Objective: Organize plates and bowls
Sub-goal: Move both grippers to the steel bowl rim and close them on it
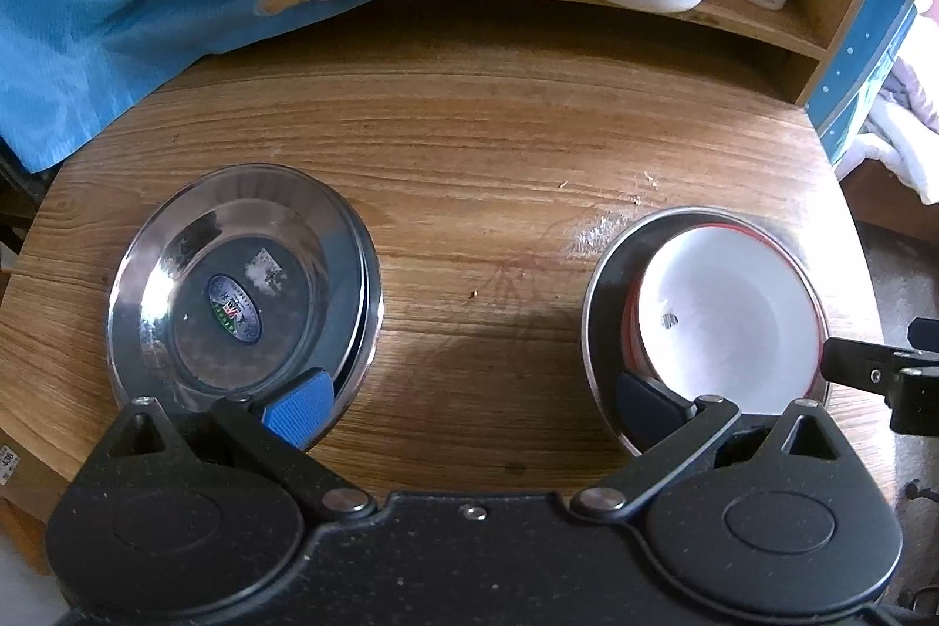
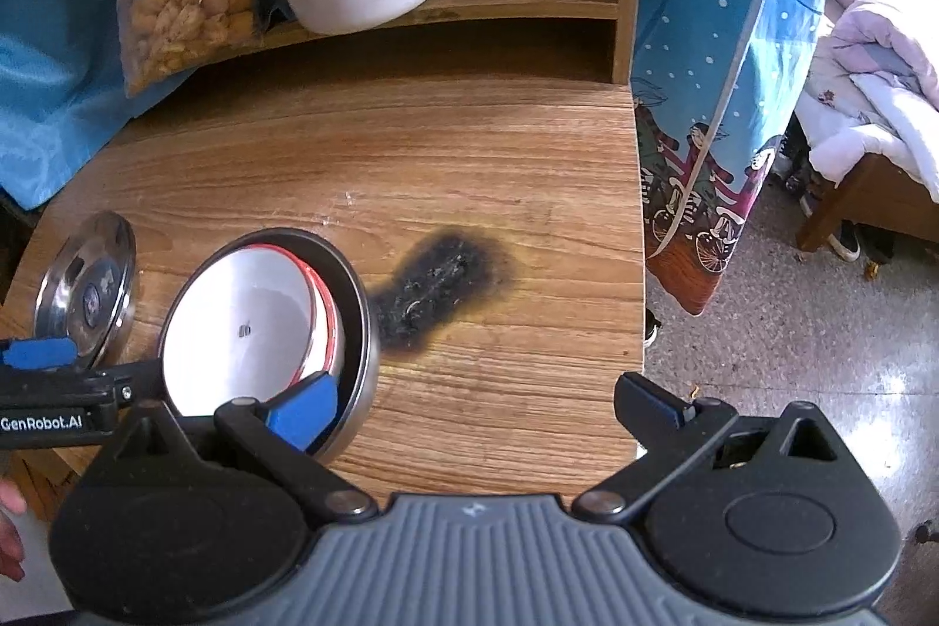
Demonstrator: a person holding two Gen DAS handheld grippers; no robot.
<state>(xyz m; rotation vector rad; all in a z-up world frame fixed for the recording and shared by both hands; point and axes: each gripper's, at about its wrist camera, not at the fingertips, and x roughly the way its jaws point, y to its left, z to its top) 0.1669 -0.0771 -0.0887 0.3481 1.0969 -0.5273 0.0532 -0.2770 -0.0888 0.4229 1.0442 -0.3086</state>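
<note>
On the wooden table (image 1: 469, 168) the steel plates (image 1: 243, 286) lie stacked to the left, well apart from the white bowl (image 1: 728, 309) nested in a steel dish (image 1: 604, 309) to the right. Both stacks sit at the near edge — the left gripper (image 1: 475, 391) hangs spread wide between them, one pad over each rim, holding nothing. The right gripper (image 2: 475, 397), also wide and empty, has the bowl at its left fingertip, so it looks the nearer tool for that stack — the plates fall to the left.
</note>
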